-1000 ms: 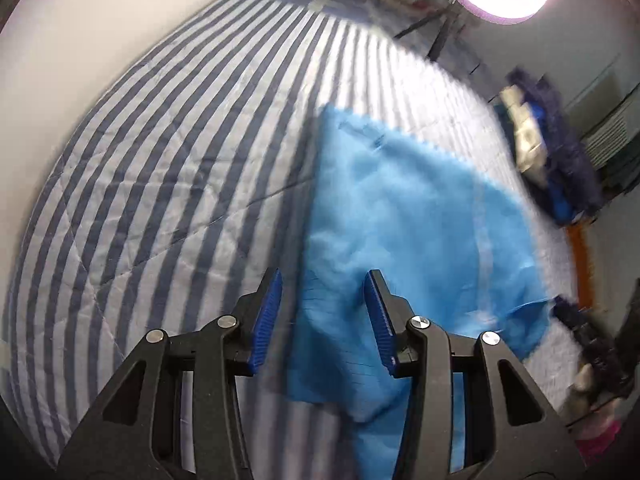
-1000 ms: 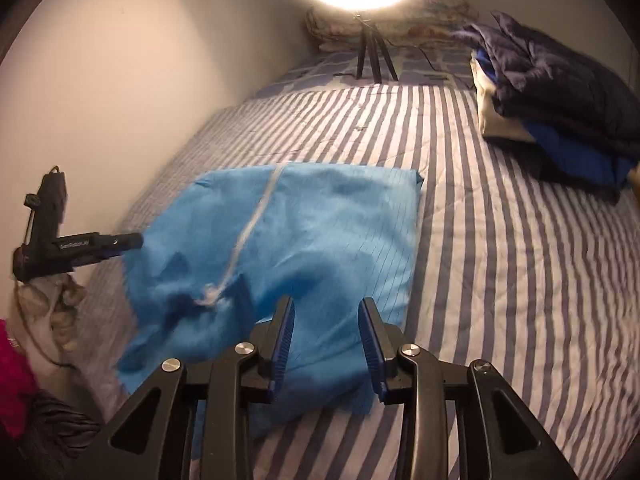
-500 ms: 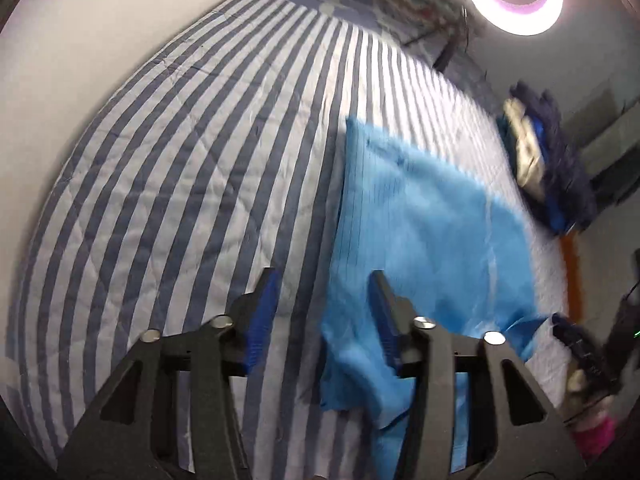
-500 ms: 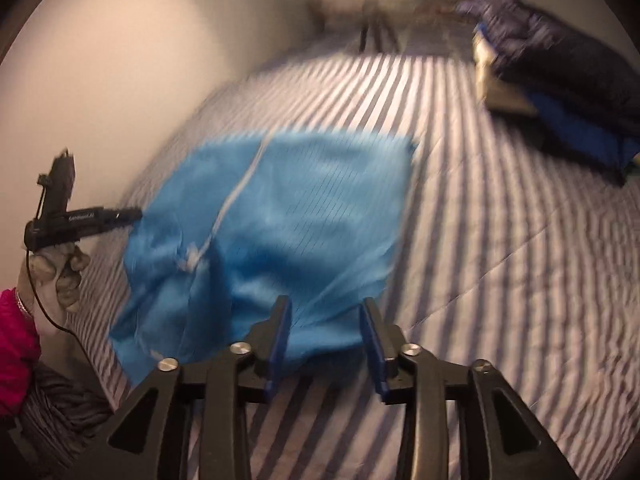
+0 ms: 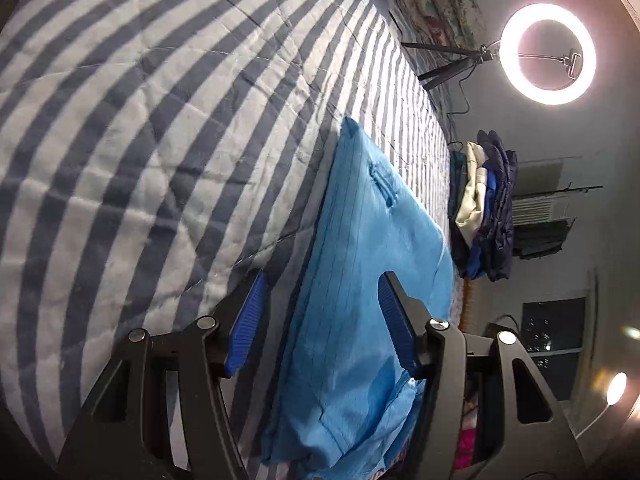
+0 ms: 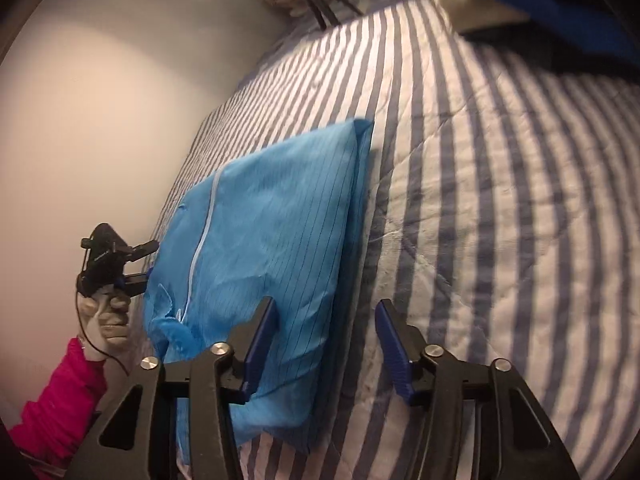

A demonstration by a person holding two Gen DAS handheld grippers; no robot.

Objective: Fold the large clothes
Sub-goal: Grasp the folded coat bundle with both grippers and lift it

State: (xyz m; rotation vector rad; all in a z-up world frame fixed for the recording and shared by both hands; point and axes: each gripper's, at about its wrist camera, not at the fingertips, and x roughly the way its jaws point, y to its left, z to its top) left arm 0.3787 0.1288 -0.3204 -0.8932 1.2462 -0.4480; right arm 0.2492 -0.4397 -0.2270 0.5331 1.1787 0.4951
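Both hand-held grippers [image 5: 320, 324] [image 6: 326, 344] just opening, seemingly empty, over blue garment [image 6: 272, 232].

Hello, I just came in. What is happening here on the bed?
A person with a gripper in each hand is folding a blue garment on a striped bedspread. The garment already lies folded into a rough rectangle, zipper on top. Both the left gripper and the right gripper have just been opening their jaws; they are open over the near edge and grip nothing. A pile of other clothes waits at the far side.
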